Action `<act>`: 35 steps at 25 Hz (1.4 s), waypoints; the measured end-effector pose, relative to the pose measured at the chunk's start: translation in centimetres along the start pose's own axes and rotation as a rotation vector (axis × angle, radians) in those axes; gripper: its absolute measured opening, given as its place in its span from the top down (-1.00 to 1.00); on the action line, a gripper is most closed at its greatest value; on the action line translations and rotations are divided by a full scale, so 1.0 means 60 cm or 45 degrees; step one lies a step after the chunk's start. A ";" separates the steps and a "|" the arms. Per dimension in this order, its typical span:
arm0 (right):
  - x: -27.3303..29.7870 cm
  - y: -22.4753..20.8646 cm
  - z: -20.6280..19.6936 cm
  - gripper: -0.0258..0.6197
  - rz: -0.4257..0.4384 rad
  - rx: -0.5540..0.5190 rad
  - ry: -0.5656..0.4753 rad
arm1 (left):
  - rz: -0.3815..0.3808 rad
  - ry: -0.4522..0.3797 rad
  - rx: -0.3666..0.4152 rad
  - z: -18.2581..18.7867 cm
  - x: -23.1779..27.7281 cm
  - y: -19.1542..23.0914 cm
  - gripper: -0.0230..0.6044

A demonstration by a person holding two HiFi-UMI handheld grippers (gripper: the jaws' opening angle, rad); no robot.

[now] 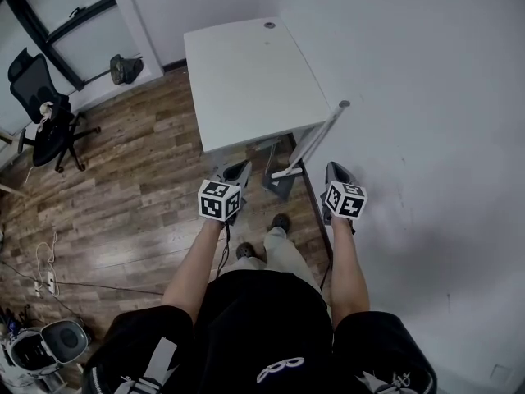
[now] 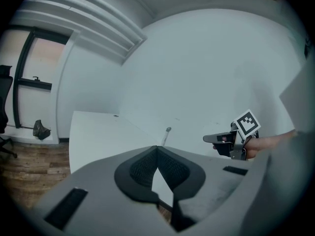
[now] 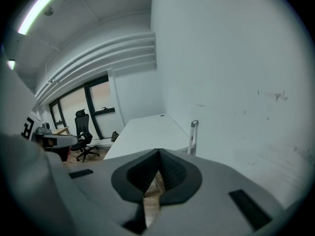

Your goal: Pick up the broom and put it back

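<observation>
Light's flat, cool and pretty even here. The ceiling light strip (image 3: 42, 6) in the right gripper view glows hard at top left, and the window (image 2: 42, 58) in the left gripper view looks washed-out pink. The white wall (image 1: 426, 97) and worktop (image 1: 246, 72) are bright, not blown out. Only soft shadows on the floor (image 1: 148, 183). Both gripper views bend heavily, with black corners.

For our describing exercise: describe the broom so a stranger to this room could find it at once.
Find the white desk in the room's corner. Between its right edge and the white wall leans the broom, a pale pole with a grey cap on top. Nothing else there is long, thin and slanted.
</observation>
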State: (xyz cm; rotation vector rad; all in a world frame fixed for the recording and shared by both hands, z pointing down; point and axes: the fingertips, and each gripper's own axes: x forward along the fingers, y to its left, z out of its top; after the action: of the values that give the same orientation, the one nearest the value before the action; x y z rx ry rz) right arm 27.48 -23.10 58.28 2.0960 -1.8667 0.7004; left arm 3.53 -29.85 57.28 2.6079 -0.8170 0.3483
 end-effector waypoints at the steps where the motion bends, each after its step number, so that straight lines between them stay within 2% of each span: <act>1: -0.010 0.005 0.000 0.84 0.009 -0.002 -0.016 | 0.008 -0.001 0.009 -0.001 -0.006 -0.003 0.89; 9: -0.083 0.034 0.018 0.84 0.025 -0.046 -0.116 | 0.047 -0.070 0.054 0.036 -0.050 -0.034 0.89; 13: -0.108 0.039 0.032 0.84 0.067 -0.062 -0.160 | 0.080 -0.116 0.025 0.050 -0.058 -0.054 0.89; 20: -0.156 0.008 0.043 0.84 0.108 -0.075 -0.182 | 0.092 -0.129 0.032 0.051 -0.050 -0.126 0.89; 27: -0.203 -0.038 0.027 0.84 0.149 -0.104 -0.187 | 0.110 -0.150 0.064 0.053 -0.047 -0.207 0.89; 35: -0.254 -0.059 0.004 0.84 0.188 -0.126 -0.191 | 0.135 -0.154 0.079 0.039 -0.063 -0.268 0.89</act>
State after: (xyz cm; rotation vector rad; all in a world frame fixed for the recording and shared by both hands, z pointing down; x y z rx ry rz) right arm 30.00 -9.59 50.87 2.0152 -2.1075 0.4817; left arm 10.25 -16.85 49.33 2.6702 -1.0035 0.2504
